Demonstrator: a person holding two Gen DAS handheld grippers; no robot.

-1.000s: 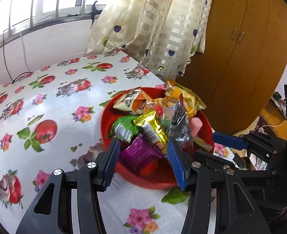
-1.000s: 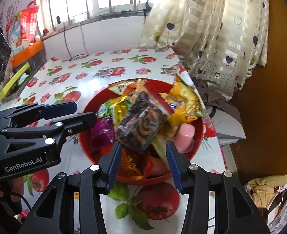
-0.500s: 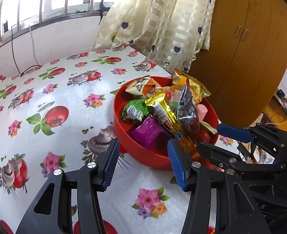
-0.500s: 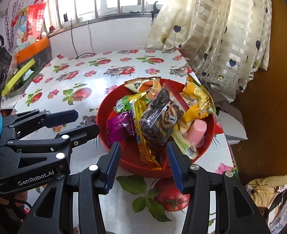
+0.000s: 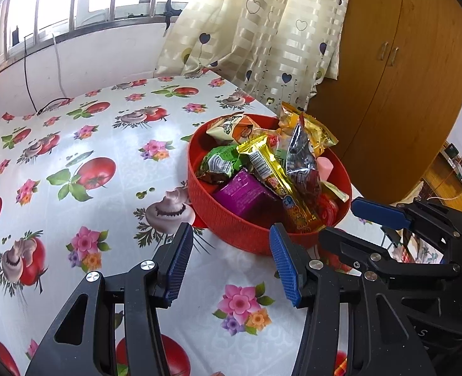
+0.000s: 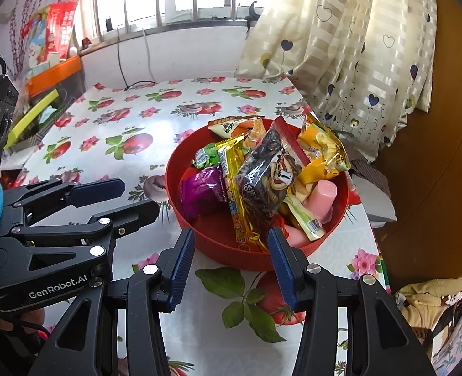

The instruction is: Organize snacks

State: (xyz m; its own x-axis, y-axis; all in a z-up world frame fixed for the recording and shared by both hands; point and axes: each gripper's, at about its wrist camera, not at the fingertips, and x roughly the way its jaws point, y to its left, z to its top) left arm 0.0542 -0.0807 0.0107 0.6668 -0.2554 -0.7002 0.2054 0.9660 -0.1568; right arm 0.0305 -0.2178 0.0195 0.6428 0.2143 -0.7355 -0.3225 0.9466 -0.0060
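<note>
A red bowl (image 5: 231,221) (image 6: 172,169) heaped with snack packets stands near the right edge of the flowered table. In it lie a purple packet (image 5: 246,195) (image 6: 199,192), a long gold packet (image 5: 268,169), a dark seed packet (image 6: 268,178), a green packet (image 5: 221,163), a yellow packet (image 6: 322,153) and a pink tube (image 6: 322,197). My left gripper (image 5: 229,250) (image 6: 138,195) is open and empty, just short of the bowl's near left wall. Beside it, my right gripper (image 6: 231,250) (image 5: 339,219) is also open and empty at the bowl's near rim.
The flowered tablecloth (image 5: 105,213) stretches left and back to the window wall, where a black cable (image 5: 52,103) lies. A heart-print curtain (image 5: 262,47) and a wooden wardrobe (image 5: 403,78) stand behind the bowl. An orange box (image 6: 54,73) and bags crowd the far left.
Both grippers have drawn back from over the bowl to just in front of it, so the bowl now sits farther ahead. Both stay open and empty.
</note>
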